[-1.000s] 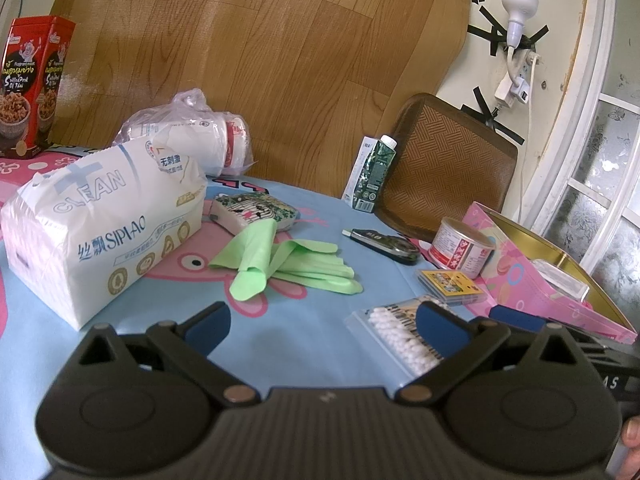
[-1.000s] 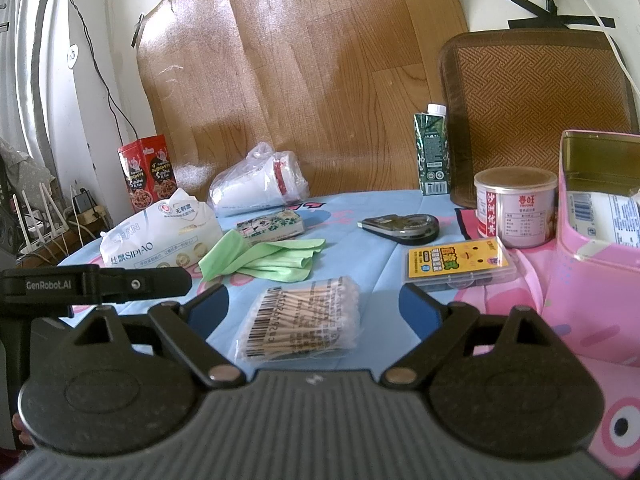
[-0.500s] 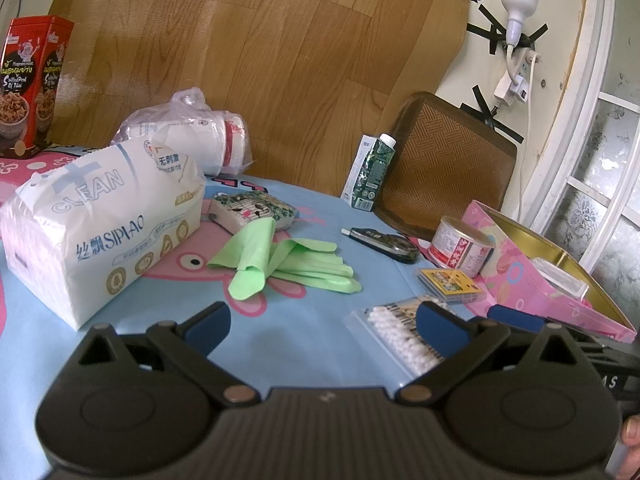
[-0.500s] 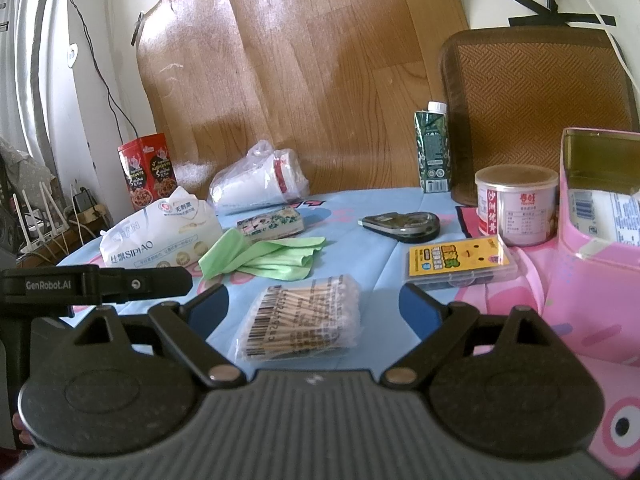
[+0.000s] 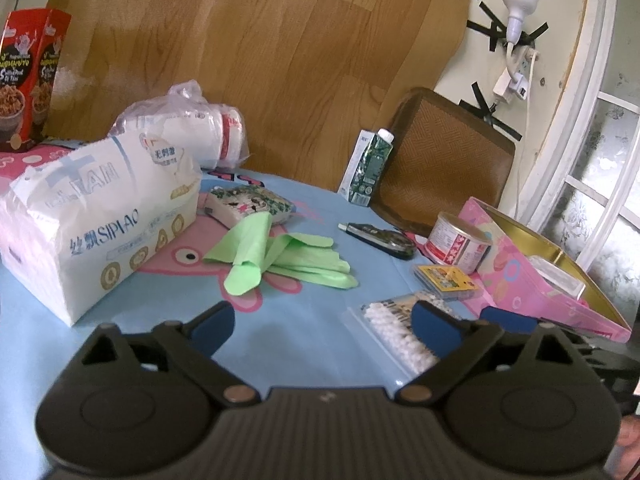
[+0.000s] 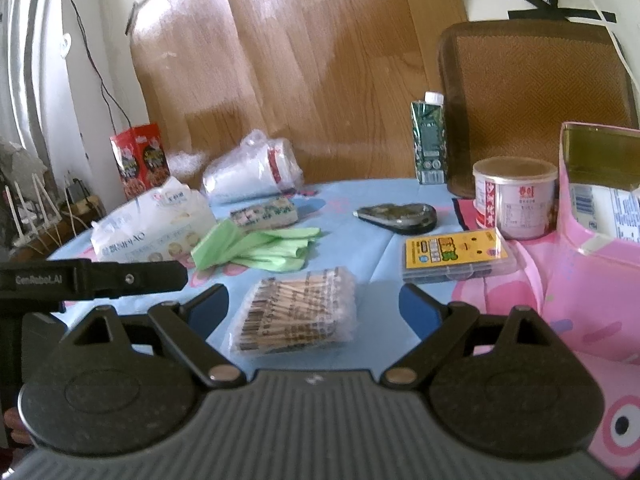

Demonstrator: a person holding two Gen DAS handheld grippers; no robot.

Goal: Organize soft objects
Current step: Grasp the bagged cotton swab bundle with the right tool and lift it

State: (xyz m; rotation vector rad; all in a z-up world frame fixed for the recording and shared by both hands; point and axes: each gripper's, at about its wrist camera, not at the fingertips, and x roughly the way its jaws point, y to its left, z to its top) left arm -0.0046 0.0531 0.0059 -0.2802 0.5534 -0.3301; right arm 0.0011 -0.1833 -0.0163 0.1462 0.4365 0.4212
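Left gripper (image 5: 322, 322) jaws closing on nothing, right gripper (image 6: 314, 304) wide open; grab the green gloves (image 5: 280, 258) by the bunched cuff.

The glossy printed blue tablecloth (image 5: 304, 344) looks smooth. The pale green rubber gloves (image 5: 288, 260) appear matt. The white tissue pack (image 5: 92, 232) has crinkled plastic film. The pink tin box (image 6: 600, 264) shows a gold metal interior.
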